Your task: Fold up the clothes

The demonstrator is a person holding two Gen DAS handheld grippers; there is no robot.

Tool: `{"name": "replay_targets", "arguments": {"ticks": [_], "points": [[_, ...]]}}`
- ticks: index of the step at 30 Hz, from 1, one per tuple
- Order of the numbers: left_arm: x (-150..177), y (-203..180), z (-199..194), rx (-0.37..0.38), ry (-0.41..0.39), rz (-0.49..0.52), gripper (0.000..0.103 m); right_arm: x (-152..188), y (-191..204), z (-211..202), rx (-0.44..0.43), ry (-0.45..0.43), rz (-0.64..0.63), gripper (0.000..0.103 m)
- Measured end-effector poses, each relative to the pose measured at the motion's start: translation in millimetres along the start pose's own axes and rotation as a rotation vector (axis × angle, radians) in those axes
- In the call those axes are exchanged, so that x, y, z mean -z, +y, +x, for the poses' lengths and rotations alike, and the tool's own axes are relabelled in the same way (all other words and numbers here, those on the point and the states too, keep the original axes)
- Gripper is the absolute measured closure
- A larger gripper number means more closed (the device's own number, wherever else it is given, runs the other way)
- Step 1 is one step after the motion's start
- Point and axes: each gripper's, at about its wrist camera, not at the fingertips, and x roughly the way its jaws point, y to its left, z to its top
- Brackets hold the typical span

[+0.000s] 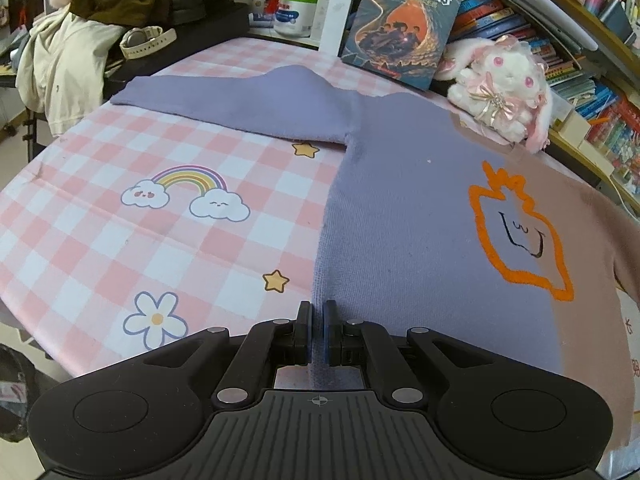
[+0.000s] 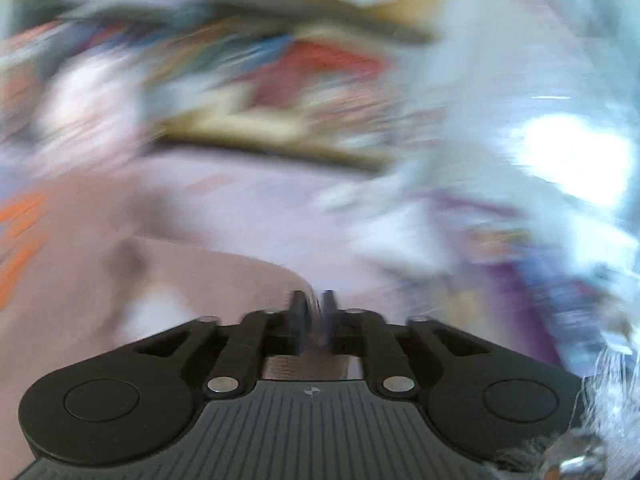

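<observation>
Flat, the sweater (image 1: 400, 208) lies — sleeve (image 1: 240, 104) pointing left, left jaws pinching its hem.

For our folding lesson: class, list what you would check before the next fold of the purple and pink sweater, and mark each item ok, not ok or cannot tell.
1. Left hand-held gripper shut on the sweater hem: ok.
2. Purple sleeve lies flat on the checked tablecloth: ok.
3. Right hand-held gripper grips cloth: cannot tell, view blurred.
4. Plush rabbit clear of the sweater: not ok, at its edge.
5. Book clear: ok.
</observation>
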Motion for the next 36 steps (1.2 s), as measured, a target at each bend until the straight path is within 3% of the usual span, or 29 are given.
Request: {"name": "replay_targets", "arguments": {"ticks": [1, 6, 11, 17, 21, 24, 28, 36], "points": [[-0.4, 0.3, 0.2, 0.002, 0.002, -0.001, 0.099, -2.0, -2.0, -0.5, -0.02, -0.004, 0.002, 0.047], [-0.1, 0.9, 0.1, 0.007, 0.006, -0.006, 0.099, 13.8, 12.6, -15.7, -0.26, 0.032, -0.018, 0.047], [-0.3, 0.2, -2.5, 0.013, 0.01, 0.018, 0.099, 40.5, 50.5, -30.7, -0.441, 0.164, -0.008, 0.047], [3.9, 8.1, -10.4, 0.008, 0.006, 0.006, 0.099, 55.5, 71.3, -36.1, -0.664, 0.371, 0.088, 0.049], [5.8, 13.9, -12.1, 0.014, 0.012, 0.002, 0.099, 60.2, 87.2, -51.5, -0.677, 0.379, 0.027, 0.052], [5.4, 18.7, -12.5, 0.022, 0.015, 0.004, 0.099, 62.1, 97.6, -62.8, -0.646, 0.358, -0.044, 0.061], [1.9, 26.3, -11.4, 0.036, 0.017, 0.017, 0.099, 66.1, 103.3, -75.4, -0.678, 0.345, -0.098, 0.085], [2.7, 29.3, -11.4, 0.097, 0.025, 0.009, 0.099, 67.7, 111.3, -82.3, -0.607, 0.315, -0.081, 0.091]]}}
